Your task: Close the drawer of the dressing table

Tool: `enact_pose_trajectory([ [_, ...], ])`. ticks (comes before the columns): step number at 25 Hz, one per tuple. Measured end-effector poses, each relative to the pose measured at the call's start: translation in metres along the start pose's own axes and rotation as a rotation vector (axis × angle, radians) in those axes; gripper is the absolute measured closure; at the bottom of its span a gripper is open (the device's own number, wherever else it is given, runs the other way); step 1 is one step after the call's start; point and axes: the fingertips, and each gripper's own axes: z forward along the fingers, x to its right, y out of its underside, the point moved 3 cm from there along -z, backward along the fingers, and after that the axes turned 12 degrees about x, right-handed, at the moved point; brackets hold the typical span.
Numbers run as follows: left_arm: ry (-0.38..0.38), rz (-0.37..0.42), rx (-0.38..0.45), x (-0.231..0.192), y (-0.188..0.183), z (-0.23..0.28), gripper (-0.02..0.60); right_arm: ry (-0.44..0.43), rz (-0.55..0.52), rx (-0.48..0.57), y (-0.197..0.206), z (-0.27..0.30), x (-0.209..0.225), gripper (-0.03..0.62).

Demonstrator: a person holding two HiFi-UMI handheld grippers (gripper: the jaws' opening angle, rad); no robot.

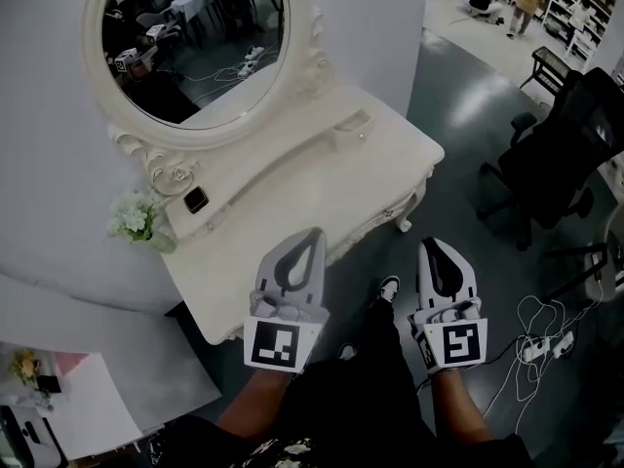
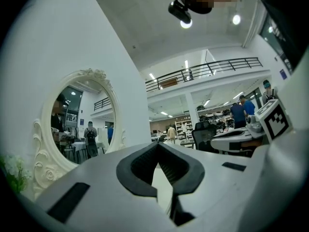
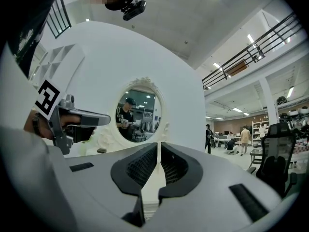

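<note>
A small bunch of white flowers (image 1: 134, 214) stood at the far left of the dressing table (image 1: 390, 154), with a small dark square object (image 1: 196, 200) just beside them on the tabletop. Behind these, on the table's back edge, rose an oval mirror (image 1: 195, 37) in a cream frame carved with scrolls and roses. The tabletop was smooth, glossy and cream-white, with a wavy moulded front edge and a carved leg at its right corner.

The left gripper (image 1: 314, 234) hung over that front edge, its tip above the tabletop. Its white jaws were closed tip to tip, and nothing sat between the ribbed black pads. The drawer could not be told apart from the table's carved front, which lay below and just right of this gripper.

The right gripper (image 1: 430, 245) was off the table's right front corner, over the dark shiny floor, its jaws likewise closed on nothing. Each gripper's cube bore a black-and-white square pattern. A black office chair (image 1: 556, 154) stood well to the table's right.
</note>
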Motion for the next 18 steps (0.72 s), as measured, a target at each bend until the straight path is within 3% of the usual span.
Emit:
enact_pose_trajectory([
  [18, -0.094, 0.028, -0.059, -0.049, 0.042, 0.077, 0.580, -0.086, 0.048, -0.039, 0.057, 0.103, 0.033, 0.557],
])
